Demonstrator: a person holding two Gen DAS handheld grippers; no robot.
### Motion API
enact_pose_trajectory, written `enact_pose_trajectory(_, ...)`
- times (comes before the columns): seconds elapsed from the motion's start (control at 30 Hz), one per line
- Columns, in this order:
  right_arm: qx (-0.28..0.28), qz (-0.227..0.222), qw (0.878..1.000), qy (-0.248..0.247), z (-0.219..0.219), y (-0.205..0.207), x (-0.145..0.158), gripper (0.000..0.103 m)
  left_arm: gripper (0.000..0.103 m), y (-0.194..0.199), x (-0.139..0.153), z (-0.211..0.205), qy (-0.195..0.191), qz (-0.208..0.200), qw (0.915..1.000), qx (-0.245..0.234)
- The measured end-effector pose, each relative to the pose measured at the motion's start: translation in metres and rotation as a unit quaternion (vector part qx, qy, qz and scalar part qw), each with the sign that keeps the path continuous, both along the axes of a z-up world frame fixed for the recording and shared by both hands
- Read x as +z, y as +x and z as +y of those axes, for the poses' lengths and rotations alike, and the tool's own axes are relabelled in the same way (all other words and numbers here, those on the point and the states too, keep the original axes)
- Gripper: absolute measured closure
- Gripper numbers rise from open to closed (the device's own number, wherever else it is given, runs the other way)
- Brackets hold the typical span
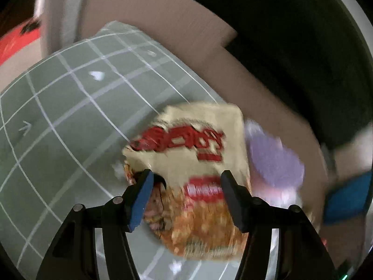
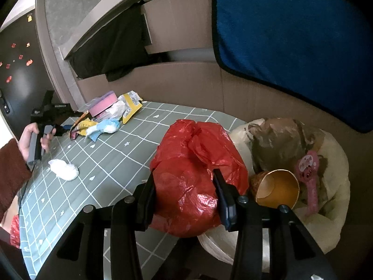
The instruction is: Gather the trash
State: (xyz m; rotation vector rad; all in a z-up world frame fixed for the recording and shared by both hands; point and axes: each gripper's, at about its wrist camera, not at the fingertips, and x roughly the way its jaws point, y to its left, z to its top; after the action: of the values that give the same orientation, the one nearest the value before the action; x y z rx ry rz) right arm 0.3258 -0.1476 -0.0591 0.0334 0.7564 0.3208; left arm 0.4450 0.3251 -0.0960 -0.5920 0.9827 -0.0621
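- The grid-patterned tablecloth (image 2: pixel 112 163) spreads ahead and to the left of both claws and carries the scattered litter, so the work in hand looks like the gathering stage, one piece at a time.
- The red plastic bag (image 2: pixel 198 175) bulges between the right claw's (image 2: pixel 184 193) fingers. The pads seem to lie against its sides, so I judge this claw clenched on the bag, holding it as the place for the rubbish.
- The snack wrapper (image 1: pixel 193 168), beige with red print, lies flat on the cloth directly under and ahead of the left claw (image 1: pixel 186 186). The jaws stand spread, one fingertip over each side of it, with nothing gripped; the picture is blurred, so contact cannot be told.
- A purple-and-pink object (image 1: pixel 272 158) sits just right of that wrapper, close to the left claw's right finger.
- A crumpled white tissue (image 2: pixel 64 169) lies well left of the right claw, near the person's hand (image 2: pixel 32 137).
- The next move, as I judge it, calls for lowering the left claw, pinching a raised edge of the flat wrapper without catching the purple piece, then carrying it to the bag's mouth.
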Motion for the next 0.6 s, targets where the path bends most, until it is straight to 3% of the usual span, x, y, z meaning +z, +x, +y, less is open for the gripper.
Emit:
enact_pose_trajectory(0.07, -0.002, -0.001, 1.0, 0.002, -0.003, -0.003, 0.001, 0.061, 0.043, -0.014, 0.006, -0.024, 0.022, -0.008, 0.9984, -0.051)
enact_pose_trajectory(0.23, -0.005, -0.001, 1.0, 0.008, -0.007, -0.008, 0.003, 0.061, 0.045, -0.047, 0.017, -0.074, 0.03, -0.028, 0.9889, -0.143)
enact_pose_trajectory(0.3, -0.005, -0.004, 1.0, 0.007, -0.008, -0.01, 0.004, 0.061, 0.046, -0.055, 0.026, -0.083, 0.038, -0.042, 0.9857, -0.159)
enact_pose_trajectory(0.4, -0.006, -0.009, 1.0, 0.005, -0.011, -0.013, 0.007, 0.061, 0.046, -0.074, 0.054, -0.094, 0.085, -0.104, 0.9783, -0.158)
enact_pose_trajectory(0.5, -0.006, -0.013, 1.0, 0.012, -0.013, -0.013, 0.008, 0.061, 0.046, -0.088, 0.089, -0.106, 0.123, -0.21, 0.957, -0.157)
enact_pose_trajectory(0.53, -0.006, -0.014, 1.0, 0.013, -0.013, -0.012, 0.008, 0.061, 0.044, -0.081, 0.095, -0.11, 0.129, -0.227, 0.9512, -0.164)
enact_pose_trajectory(0.6, -0.004, -0.012, 1.0, 0.015, -0.011, -0.01, 0.008, 0.061, 0.042, -0.064, 0.101, -0.124, 0.142, -0.225, 0.9432, -0.199)
